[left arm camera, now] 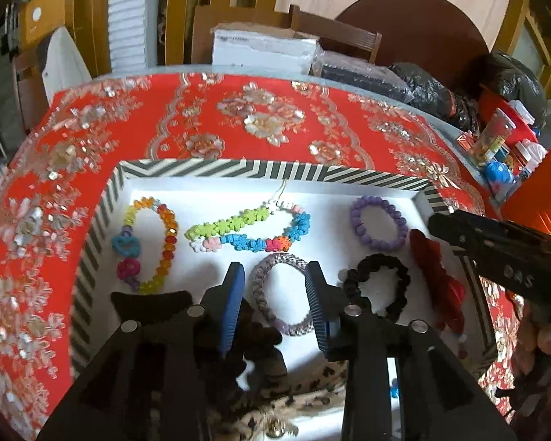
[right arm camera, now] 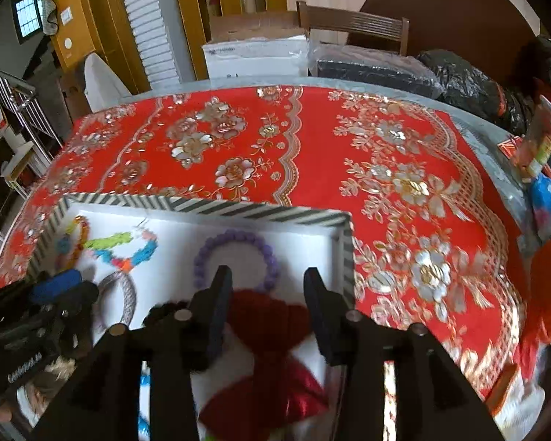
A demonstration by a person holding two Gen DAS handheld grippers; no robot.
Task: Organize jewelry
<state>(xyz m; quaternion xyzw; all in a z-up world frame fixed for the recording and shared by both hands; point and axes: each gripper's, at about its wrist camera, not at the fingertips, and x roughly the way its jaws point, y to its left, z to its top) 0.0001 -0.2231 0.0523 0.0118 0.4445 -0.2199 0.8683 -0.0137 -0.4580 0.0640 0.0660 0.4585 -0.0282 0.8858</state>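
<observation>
A striped-rim white tray [left arm camera: 238, 169] [right arm camera: 260, 210] holds several pieces of jewelry. In the left wrist view these are an orange-and-yellow bead bracelet [left arm camera: 165, 242], a colourful flower-bead strand [left arm camera: 253, 229], a purple bead bracelet [left arm camera: 378, 228], a grey braided bracelet [left arm camera: 264, 286], a black bracelet [left arm camera: 378, 286] and a red bow [left arm camera: 440, 279]. My left gripper [left arm camera: 275, 275] is open and empty, hovering over the grey braided bracelet. My right gripper [right arm camera: 268, 279] is open and empty above the red bow [right arm camera: 268, 312], just short of the purple bracelet [right arm camera: 235, 239].
The tray sits on a red floral tablecloth [right arm camera: 385, 169]. A leopard-print item [left arm camera: 294, 397] lies at the tray's near end. Bottles and a blue toy [left arm camera: 499, 172] stand at the table's right edge. Boxes [right arm camera: 257, 55], black bags and a chair lie behind the table.
</observation>
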